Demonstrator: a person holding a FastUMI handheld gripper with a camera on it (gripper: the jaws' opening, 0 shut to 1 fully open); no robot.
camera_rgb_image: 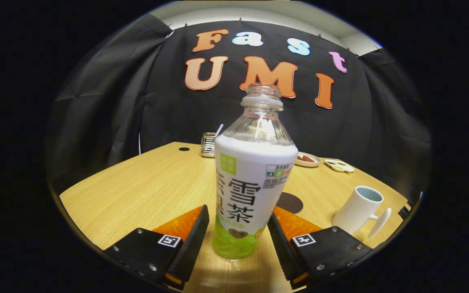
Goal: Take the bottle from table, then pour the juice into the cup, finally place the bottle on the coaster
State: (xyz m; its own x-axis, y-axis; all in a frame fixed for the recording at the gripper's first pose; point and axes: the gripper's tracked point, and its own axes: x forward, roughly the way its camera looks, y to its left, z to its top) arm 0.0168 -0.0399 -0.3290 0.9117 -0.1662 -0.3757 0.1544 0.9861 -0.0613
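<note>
A clear plastic bottle [250, 191] with a white and green label stands upright on the wooden table [145, 191], its cap off. It sits between the two fingers of my gripper [238, 215], which is open around its lower half. A narrow gap shows at the left finger, and the right finger is very close to the label. A white cup [358, 209] with its handle turned toward me stands to the right, beyond the right finger. A dark round coaster [290, 202] lies flat just behind the bottle, partly hidden by it.
At the back of the table are a small metal rack [208, 144] holding a spoon, a dish [307, 159] with something red and a second small dish [339, 165]. A dark hole [184, 149] marks the tabletop's far left. Black cloth walls the booth.
</note>
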